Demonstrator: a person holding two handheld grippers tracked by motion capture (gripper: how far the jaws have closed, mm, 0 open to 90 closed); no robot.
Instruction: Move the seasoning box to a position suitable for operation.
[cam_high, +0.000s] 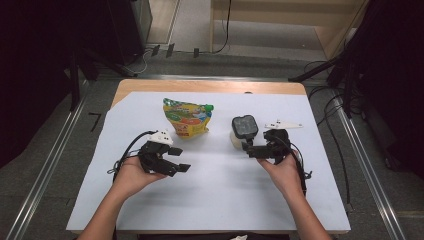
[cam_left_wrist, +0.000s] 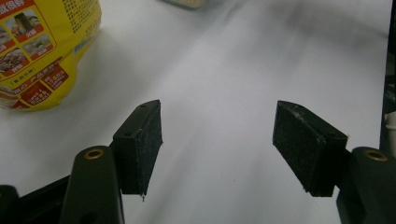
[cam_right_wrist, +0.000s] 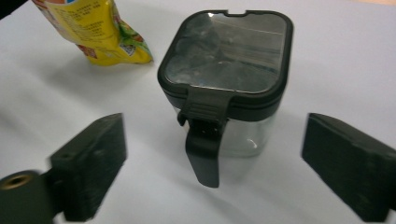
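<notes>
A clear square jar (cam_high: 244, 129) with a dark lid stands right of centre on the white sheet. In the right gripper view the jar (cam_right_wrist: 229, 70) has its front latch (cam_right_wrist: 203, 149) hanging down loose. My right gripper (cam_high: 250, 149) points at it from the right and is open. Its jaws (cam_right_wrist: 215, 140) stand wide on either side of the jar's near face, touching nothing. A yellow snack pouch (cam_high: 187, 117) with a green top stands left of the jar. My left gripper (cam_high: 179, 160) rests below the pouch, open and empty (cam_left_wrist: 217, 140), with the pouch (cam_left_wrist: 42, 51) off to its left.
A white sheet (cam_high: 215, 200) covers most of the wooden table (cam_high: 210, 86). Bare sheet lies between the two hands and toward the near edge. Cables (cam_high: 330, 115) and metal floor rails (cam_high: 370, 175) run past the table's right side.
</notes>
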